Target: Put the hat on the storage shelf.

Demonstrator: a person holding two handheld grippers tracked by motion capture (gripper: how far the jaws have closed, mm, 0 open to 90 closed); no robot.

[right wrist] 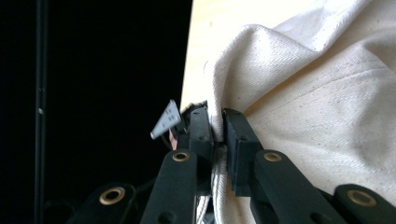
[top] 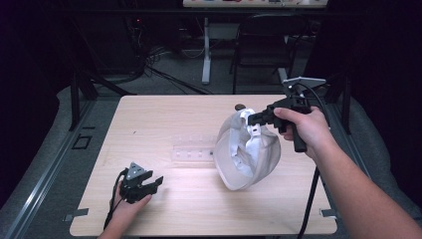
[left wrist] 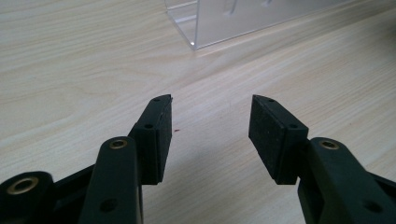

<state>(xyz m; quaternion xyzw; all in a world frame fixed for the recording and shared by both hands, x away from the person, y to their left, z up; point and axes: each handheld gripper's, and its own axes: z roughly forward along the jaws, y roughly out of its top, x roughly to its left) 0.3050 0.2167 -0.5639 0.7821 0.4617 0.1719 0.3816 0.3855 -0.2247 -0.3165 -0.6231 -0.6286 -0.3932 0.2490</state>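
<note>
A cream cloth cap [top: 249, 154] hangs tilted over the right half of the wooden table [top: 164, 119], its lower edge near or on the top. My right gripper [top: 251, 118] is shut on the cap's upper rim. In the right gripper view the two jaws [right wrist: 218, 116] pinch a fold of the cream fabric [right wrist: 317, 107]. My left gripper [top: 157, 183] rests low at the table's front left, open with nothing between its pads [left wrist: 210, 100]. It points toward a clear acrylic stand [left wrist: 233, 21].
The clear acrylic stand [top: 194, 152] lies at the table's middle, just left of the cap. A small dark object [top: 240, 106] sits near the far edge. A dark chair [top: 263, 40] and cables stand on the floor beyond the table.
</note>
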